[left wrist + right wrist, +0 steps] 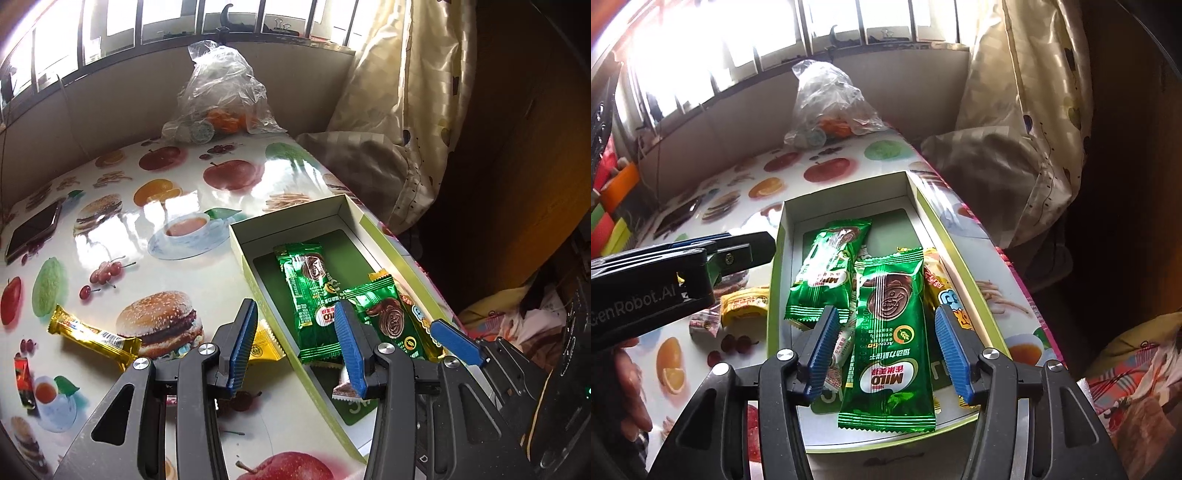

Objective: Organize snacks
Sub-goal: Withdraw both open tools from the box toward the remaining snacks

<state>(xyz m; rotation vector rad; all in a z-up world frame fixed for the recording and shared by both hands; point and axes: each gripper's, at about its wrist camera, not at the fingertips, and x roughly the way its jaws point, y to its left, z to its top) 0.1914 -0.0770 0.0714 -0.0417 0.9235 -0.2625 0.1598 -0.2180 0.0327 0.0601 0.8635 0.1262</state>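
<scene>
Snacks already gathered lie in the open box (779, 258) at the right side of the table: a near green Milo packet (890, 332) lies flat on top, a second green Milo packet (827, 266) sits just to its left and farther back, a yellow-orange packet (942, 291) peeks out along the right wall, and a small white wrapped piece (842, 343) shows under the near one. The right gripper (886, 354) hovers over the near packet with its fingers spread wide on either side and nothing between the pads, so I judge the packet is resting in the box and not held. The left gripper (295, 343) hangs over the box's near left wall, fingers likewise spread and empty. Outside the box, to its left on the fruit-print table (147, 206), several pieces are not yet put away: a yellow sachet (264, 345) just beside the wall, a gold bar (94, 334) farther left, a small red wrapper (22, 380) near the left edge, and a small wrapped candy (703, 325) seen from the right wrist. The sensible next pick looks like the yellow sachet; it is thin and lies flat, so bring the left fingers down across its short width, keep clear of the cardboard wall so the box is not nudged, and lift before carrying it over the rim. A phone (33, 229) and a clear plastic bag (221, 96) sit far back, well apart.
</scene>
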